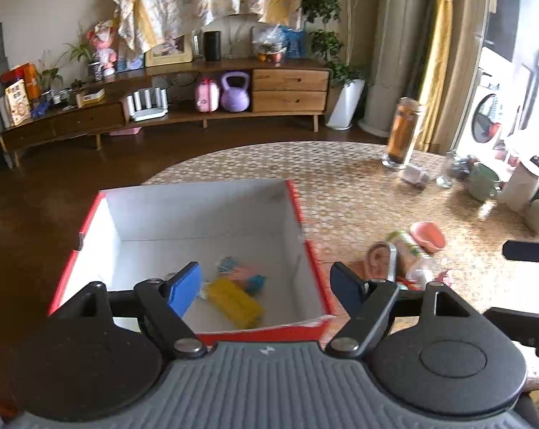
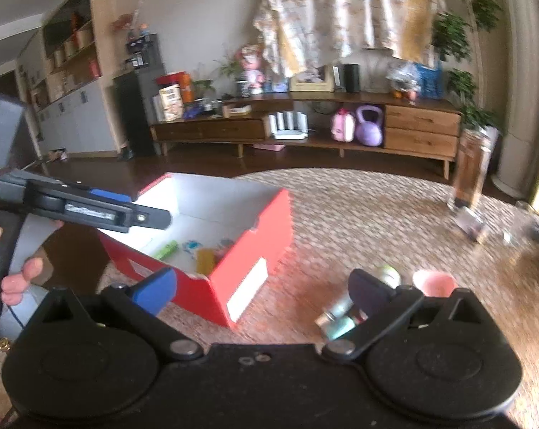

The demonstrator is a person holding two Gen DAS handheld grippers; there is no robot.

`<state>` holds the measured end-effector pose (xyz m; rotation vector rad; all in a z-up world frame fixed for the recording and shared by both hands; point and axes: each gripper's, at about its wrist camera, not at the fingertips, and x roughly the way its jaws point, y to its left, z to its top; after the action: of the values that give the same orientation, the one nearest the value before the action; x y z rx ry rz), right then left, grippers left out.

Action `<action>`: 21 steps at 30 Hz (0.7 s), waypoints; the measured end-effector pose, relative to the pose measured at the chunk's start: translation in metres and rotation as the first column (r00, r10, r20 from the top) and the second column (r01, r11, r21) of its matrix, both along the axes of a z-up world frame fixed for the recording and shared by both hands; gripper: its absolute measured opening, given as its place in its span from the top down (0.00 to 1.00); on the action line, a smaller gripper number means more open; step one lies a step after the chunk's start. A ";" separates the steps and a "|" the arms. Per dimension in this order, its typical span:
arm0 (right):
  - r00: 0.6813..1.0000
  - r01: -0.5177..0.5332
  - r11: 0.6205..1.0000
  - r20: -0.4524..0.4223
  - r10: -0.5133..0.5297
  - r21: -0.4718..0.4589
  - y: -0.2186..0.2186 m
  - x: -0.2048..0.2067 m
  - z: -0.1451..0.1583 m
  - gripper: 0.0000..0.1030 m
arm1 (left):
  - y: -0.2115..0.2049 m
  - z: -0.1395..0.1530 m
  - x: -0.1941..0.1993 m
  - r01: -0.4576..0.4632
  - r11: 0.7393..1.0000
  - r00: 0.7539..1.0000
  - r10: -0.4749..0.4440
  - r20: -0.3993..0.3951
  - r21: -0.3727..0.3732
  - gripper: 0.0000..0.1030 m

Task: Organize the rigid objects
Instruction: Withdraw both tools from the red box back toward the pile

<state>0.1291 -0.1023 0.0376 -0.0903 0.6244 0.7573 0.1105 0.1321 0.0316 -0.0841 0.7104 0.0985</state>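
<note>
Both the left gripper (image 1: 265, 284) and right gripper (image 2: 262, 287) gape wide and hold nothing, so reaching fast beside the red cardboard box (image 2: 248, 268) could knock the pink plastic cup (image 2: 435, 282) away.

— Where does the light come from?
— Daylight from the far right. In the left wrist view the window area (image 1: 519, 114) is blown out white, and glare washes over the woven mat (image 1: 376, 193) on that side.
— And the left?
— Dimmer; the dark floor (image 1: 37, 196) loses detail. The red box (image 1: 205, 338) has a bright white interior with soft shadow along its near wall.
— Sharpness?
— The right wrist view is smeared: the small items (image 2: 340, 318) near the right and the tall jar (image 2: 471, 171) are blurred.
— Distortion?
— Strong fisheye bending; the sideboard (image 2: 305, 136) curves, and the corners go black.
</note>
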 end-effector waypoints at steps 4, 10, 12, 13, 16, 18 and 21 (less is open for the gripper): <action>0.998 0.056 0.998 -0.018 -0.056 -0.010 -0.025 -0.002 -0.011 0.00 | -0.023 -0.004 0.002 0.034 0.999 0.999 -0.034 0.005 -0.023 0.21; 0.993 0.103 0.994 -0.050 -0.104 -0.022 -0.057 0.001 -0.028 0.00 | -0.051 -0.011 0.011 0.073 0.996 0.997 -0.072 0.025 -0.044 0.19; 0.992 0.112 0.993 -0.045 -0.114 -0.033 -0.067 0.001 -0.033 0.00 | -0.060 -0.016 0.017 0.089 0.994 0.996 -0.088 0.015 -0.057 0.16; 0.992 0.115 0.993 -0.042 -0.116 -0.039 -0.070 0.001 -0.035 0.00 | -0.065 -0.019 0.019 0.096 0.994 0.995 -0.096 0.012 -0.057 0.15; 0.992 0.119 0.991 -0.031 -0.121 -0.062 -0.078 0.003 -0.040 0.00 | -0.080 -0.028 0.030 0.117 0.992 0.993 -0.117 -0.001 -0.045 0.14; 0.993 0.115 0.991 -0.026 -0.117 -0.074 -0.081 0.005 -0.043 0.00 | -0.088 -0.033 0.036 0.128 0.991 0.992 -0.128 0.000 -0.044 0.14; 0.994 0.104 0.991 -0.022 -0.106 -0.090 -0.084 0.008 -0.049 0.00 | -0.097 -0.042 0.047 0.121 0.992 0.993 -0.121 0.004 -0.033 0.05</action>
<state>0.1373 -0.1862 -0.0116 -0.1279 0.6830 0.6301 0.1574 0.0348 -0.0107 -0.0726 0.7139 -0.0293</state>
